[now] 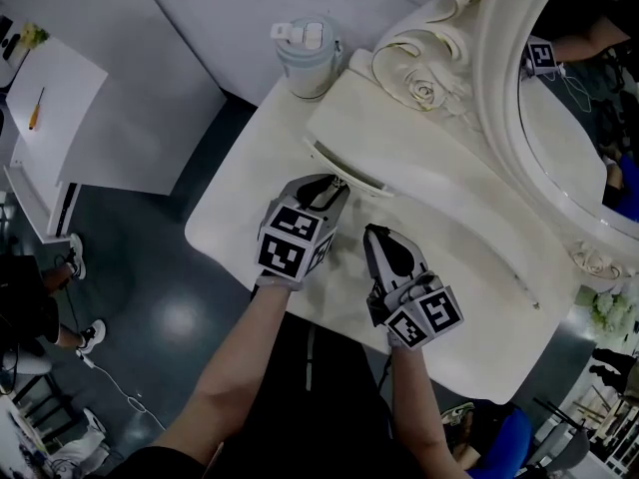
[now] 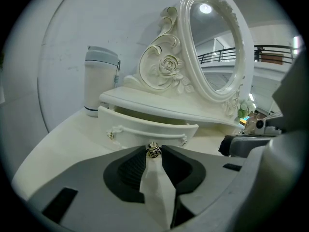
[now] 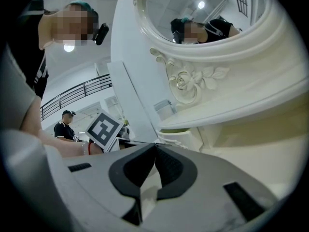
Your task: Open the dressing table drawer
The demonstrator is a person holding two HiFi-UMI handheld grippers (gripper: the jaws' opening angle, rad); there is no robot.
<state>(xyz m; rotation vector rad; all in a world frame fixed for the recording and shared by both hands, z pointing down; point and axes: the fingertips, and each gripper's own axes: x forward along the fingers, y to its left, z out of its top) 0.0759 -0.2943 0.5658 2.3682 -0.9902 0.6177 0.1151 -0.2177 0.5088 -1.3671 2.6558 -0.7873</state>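
The cream dressing table (image 1: 469, 267) carries a low raised shelf with a small drawer (image 1: 342, 173) under it. In the left gripper view the curved drawer front (image 2: 140, 127) stands a little out from the shelf, with a dark gap above it. My left gripper (image 2: 153, 154) is shut on the drawer's small metal knob (image 2: 153, 151), which sits right at the fingertips. In the head view the left gripper (image 1: 336, 184) reaches the drawer front from the near side. My right gripper (image 1: 374, 233) hovers over the tabletop to the right of the drawer; the right gripper (image 3: 155, 146) has its tips together with nothing held.
A pale lidded tumbler (image 1: 308, 58) stands on the table's far left corner beside the shelf. The oval mirror (image 1: 559, 118) with its carved rose frame (image 2: 166, 66) rises behind the shelf. White low furniture (image 1: 60, 118) stands on the dark floor at the left.
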